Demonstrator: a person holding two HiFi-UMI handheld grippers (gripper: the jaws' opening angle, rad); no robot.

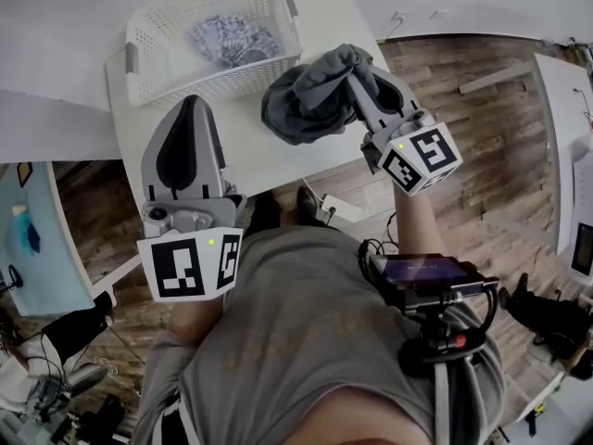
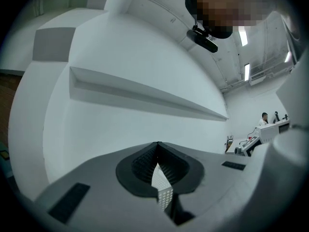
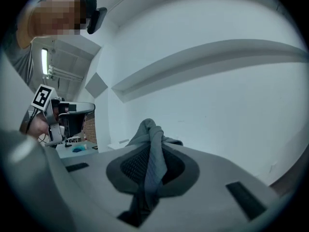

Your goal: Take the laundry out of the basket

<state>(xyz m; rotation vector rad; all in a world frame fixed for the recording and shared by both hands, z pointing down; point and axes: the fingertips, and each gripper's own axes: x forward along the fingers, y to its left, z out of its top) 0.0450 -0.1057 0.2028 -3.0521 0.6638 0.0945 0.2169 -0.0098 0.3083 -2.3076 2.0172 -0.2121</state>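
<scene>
Garment (image 1: 296,109), grey, hangs pinched in right claw (image 1: 350,72) near basket (image 1: 139,40); left claw (image 1: 192,102) pressed together, empty.

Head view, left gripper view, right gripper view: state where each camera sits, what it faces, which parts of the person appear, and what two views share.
Head view: on the person's head, steeply down at the table, basket and both tools; torso shows.
Left gripper view: on the left tool, along its shut jaws toward a white wall; the person's head shows above.
Right gripper view: on the right tool, along jaws clamped on the grey cloth; head at upper left.
Shared: head and right gripper views both show that cloth.
</scene>
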